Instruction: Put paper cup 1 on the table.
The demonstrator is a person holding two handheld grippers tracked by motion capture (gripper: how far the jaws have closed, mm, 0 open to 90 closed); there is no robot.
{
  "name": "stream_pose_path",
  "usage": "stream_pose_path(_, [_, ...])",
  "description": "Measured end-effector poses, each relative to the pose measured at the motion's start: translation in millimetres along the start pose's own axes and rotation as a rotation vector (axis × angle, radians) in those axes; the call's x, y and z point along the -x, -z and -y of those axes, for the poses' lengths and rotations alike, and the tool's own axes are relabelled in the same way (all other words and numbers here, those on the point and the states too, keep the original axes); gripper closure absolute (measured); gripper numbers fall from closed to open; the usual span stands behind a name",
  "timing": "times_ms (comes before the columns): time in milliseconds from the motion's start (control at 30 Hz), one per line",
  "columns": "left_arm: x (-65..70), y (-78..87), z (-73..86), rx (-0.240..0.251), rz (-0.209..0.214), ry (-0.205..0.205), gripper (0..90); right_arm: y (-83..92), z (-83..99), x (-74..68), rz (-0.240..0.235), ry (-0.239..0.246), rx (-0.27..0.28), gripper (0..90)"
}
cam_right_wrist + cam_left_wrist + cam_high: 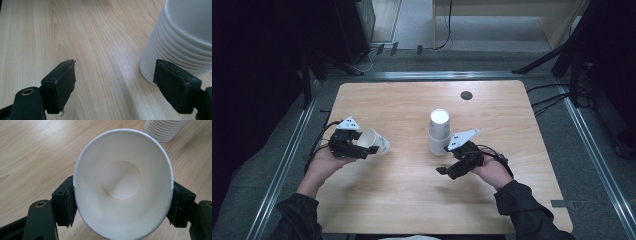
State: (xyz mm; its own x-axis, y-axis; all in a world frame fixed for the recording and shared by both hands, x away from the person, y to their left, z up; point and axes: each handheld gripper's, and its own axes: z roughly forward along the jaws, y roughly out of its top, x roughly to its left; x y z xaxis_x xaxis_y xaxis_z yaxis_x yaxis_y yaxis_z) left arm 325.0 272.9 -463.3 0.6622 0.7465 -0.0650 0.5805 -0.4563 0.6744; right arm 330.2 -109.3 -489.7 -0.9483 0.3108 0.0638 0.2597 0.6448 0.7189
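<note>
A single white paper cup (pixel 123 182) sits pinched between the two black jaws of the left hand-held gripper (pixel 122 207), its rim squeezed into an oval by the pads pressing on either side. The left gripper view looks straight into the cup's open mouth, showing a plain white inside and the round bottom disc. The high view shows instead its outer wall, tipped on its side above the desk (pixel 402 190), mouth toward the hand, with a faint bluish print (pixel 375 142). Ahead of this hand-held gripper (pixel 362 149) and off to the far side stands one stack of white cups (pixel 439 132), placed upside down, base uppermost. The high view shows the whole stack; the right gripper view shows the ridged edges of many nested rims (pixel 175 50), too close-set to count with certainty. The right hand-held gripper (pixel 115 82) has its jaws spread with nothing between them, the stack just beyond one jaw, near but apart. A small dark round disc (pixel 466 95) lies near the desk's far edge.
</note>
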Motion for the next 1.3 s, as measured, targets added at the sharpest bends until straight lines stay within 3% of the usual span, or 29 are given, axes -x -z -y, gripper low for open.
stream_pose_path(533, [-25.8,14.0,12.2,-0.001,-0.065,0.06,24.8,-1.4,0.3,-1.2,-0.008,0.007,-0.014,18.1])
stream_pose_path(700, [-29.3,14.9,14.8,-0.022,-0.099,0.067,24.7,-1.9,0.5,-1.5,-0.007,0.01,-0.017,18.1])
stream_pose_path(1033, [-29.3,8.1,16.3,-0.099,-0.149,0.038,24.3,-2.4,0.5,-1.8,-0.011,0.012,-0.021,18.1])
stream_pose_path(1300, [-32.9,5.7,18.0,-0.123,-0.189,0.061,23.9,-3.1,0.6,-2.0,-0.008,0.017,-0.025,18.1])
